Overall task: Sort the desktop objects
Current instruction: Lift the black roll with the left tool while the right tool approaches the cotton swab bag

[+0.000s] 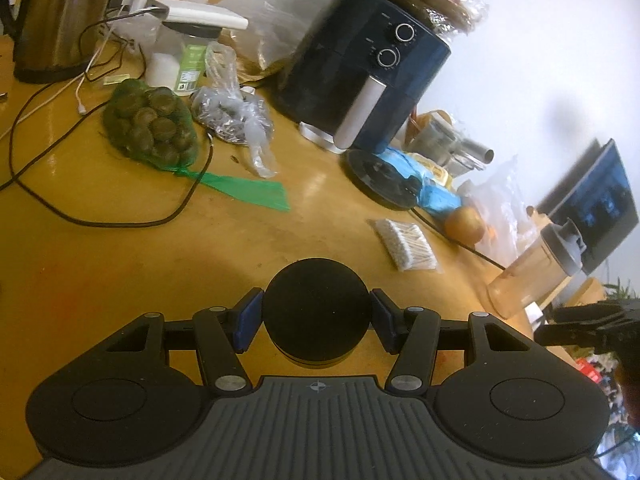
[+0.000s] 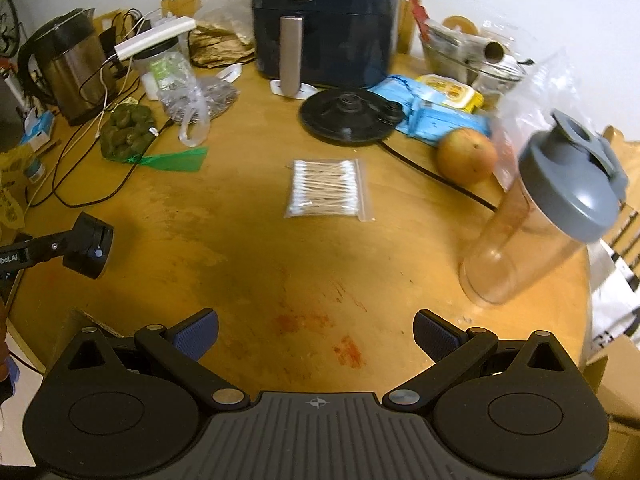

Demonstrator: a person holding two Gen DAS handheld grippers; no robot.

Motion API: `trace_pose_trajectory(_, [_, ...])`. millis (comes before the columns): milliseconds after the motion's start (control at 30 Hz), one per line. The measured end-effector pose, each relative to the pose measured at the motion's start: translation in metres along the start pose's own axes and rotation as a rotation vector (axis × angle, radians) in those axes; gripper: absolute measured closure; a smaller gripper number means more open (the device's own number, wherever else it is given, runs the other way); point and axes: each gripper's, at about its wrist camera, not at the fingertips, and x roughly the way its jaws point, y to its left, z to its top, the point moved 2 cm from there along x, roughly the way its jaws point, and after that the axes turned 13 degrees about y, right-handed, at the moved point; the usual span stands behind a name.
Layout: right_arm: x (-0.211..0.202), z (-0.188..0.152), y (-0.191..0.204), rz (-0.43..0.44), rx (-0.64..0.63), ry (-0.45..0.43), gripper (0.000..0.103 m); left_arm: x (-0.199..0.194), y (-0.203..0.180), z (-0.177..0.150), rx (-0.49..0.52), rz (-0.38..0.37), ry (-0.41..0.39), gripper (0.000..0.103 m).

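Left wrist view
Left gripper (image 1: 316,322): fingers pinch a round black puck (image 1: 316,312) from both sides, blue pads against its rim; the puck is held above the table.
Table (image 1: 120,264): yellow-orange wood, worn and scuffed, with a faint reddish stain at the left.
Far left: a steel electric kettle (image 1: 60,16) with black and white cables trailing across the wood.
Middle: a green net bag of round dark fruit (image 1: 152,128) lies beside a knotted clear plastic bag (image 1: 232,116).
Back: a dark blue air fryer (image 1: 360,68) with two dials stands against a plain white wall (image 1: 540,60); packets wrapped in film are stacked on top of it.
Right: a bag of cotton swabs (image 1: 404,244) lies flat, near an apple (image 1: 466,224) and a shaker bottle (image 1: 536,268) with a grey lid; a lit screen (image 1: 596,208) stands behind the bottle.

Right wrist view
Right gripper (image 2: 316,340): fingers spread wide, nothing between them, above bare wood with red smears.
Swab bag (image 2: 326,190): mid-table, apart from everything else.
Kettle base (image 2: 348,116): black disc in front of the air fryer, its cord running right past the apple.
Blue packet (image 2: 436,116): touching the kettle base's right edge.
Left edge: the left gripper with the puck, held over the table's rim.
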Motion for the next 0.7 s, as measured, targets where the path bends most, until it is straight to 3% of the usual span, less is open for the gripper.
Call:
trace_pose_trajectory(333, [0.003, 0.012, -0.006, 0.010, -0.010, -0.002, 0.000, -0.021, -0.021, 0.012, 0.054, 0.036, 0.014, 0.047])
trace_pose_trajectory(700, [-0.002, 0.003, -0.032, 0.049, 0.019, -0.032, 0.000, -0.019, -0.074, 0.030, 0.195, 0.092, 0.135, 0.047])
